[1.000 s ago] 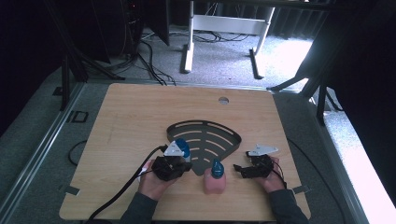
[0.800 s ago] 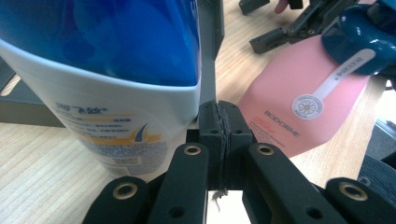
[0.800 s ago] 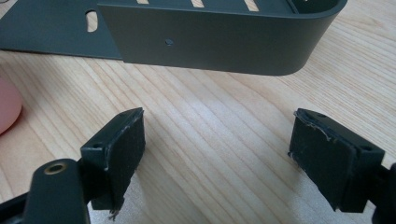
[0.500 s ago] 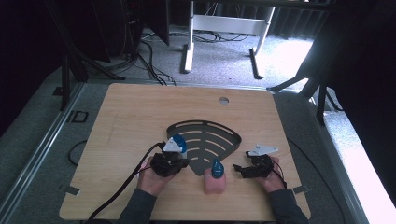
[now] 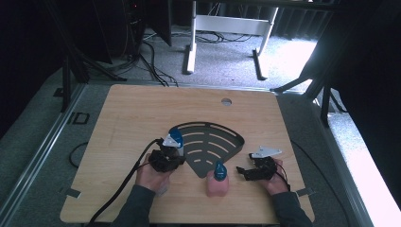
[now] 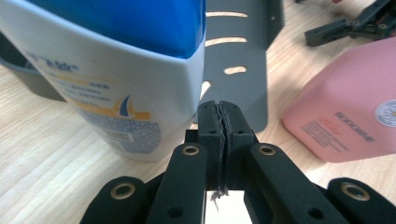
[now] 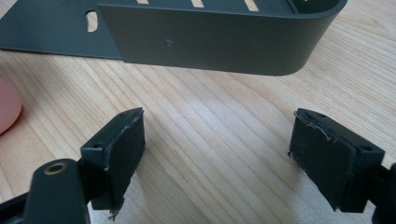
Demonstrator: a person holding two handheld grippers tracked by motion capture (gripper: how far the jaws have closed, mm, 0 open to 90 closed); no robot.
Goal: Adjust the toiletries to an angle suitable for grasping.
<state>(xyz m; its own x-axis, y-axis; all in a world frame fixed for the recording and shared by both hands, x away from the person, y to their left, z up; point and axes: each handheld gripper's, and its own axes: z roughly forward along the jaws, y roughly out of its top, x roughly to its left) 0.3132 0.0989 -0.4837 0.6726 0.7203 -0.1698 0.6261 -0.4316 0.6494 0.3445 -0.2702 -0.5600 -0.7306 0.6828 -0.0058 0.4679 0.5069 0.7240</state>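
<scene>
- Against the earlier high views, the left gripper (image 5: 166,158) sits a little further left of the tray (image 5: 208,142) and nearer the person; the white bottle (image 5: 174,140) with the blue cap stands at the tray's left edge, as before.
- The right gripper (image 5: 255,171), the pink bottle (image 5: 217,182) and the tray lie where they were.
- Left gripper: pads pressed together with nothing between them; in its own view the white bottle (image 6: 112,79) stands just beyond and to the left of the tips (image 6: 222,123), very close, whether touching I cannot tell.
- Right gripper (image 7: 219,154): jaws spread wide over bare table (image 7: 210,126), holding nothing, near the tray's right corner.
- The tray's curved wall (image 7: 210,44) stands across the right gripper's front, apart from it.
- Pink bottle: upright just off the tray's pointed near tip, between the two grippers.
- In the left gripper view the pink bottle (image 6: 345,107) is to the right of the tray's slotted floor (image 6: 238,60).
- A hole (image 5: 226,101) in the table lies beyond the tray.
</scene>
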